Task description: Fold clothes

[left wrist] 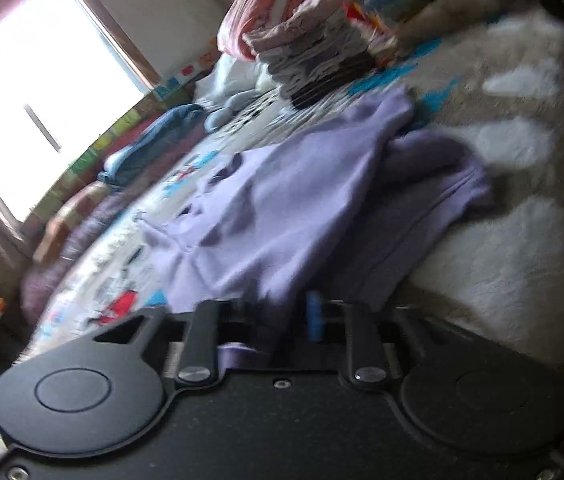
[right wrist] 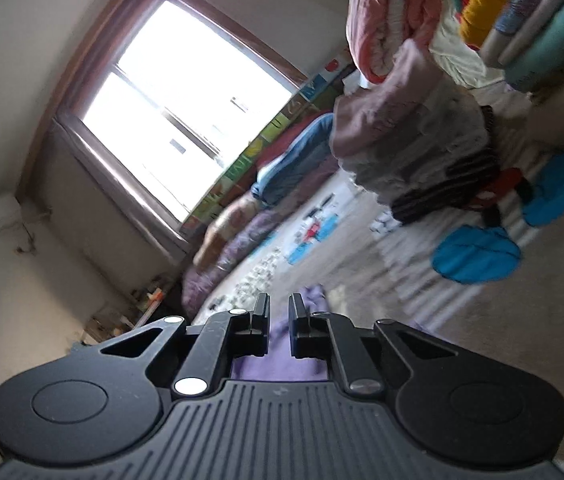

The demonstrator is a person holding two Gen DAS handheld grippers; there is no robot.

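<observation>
A lavender garment lies spread and rumpled on the patterned bed cover, one part folded over at its right. My left gripper is at the garment's near edge, its jaws closed on a fold of the lavender cloth; the view is blurred. My right gripper has its jaws nearly together with lavender cloth between and below them. A stack of folded clothes stands at the far side of the bed; it also shows in the right wrist view.
A bright window fills the left wall. Blue jeans and pillows lie along the bed's window side. A pink quilt and coloured bedding are piled behind the stack. A white fluffy blanket covers the bed's right side.
</observation>
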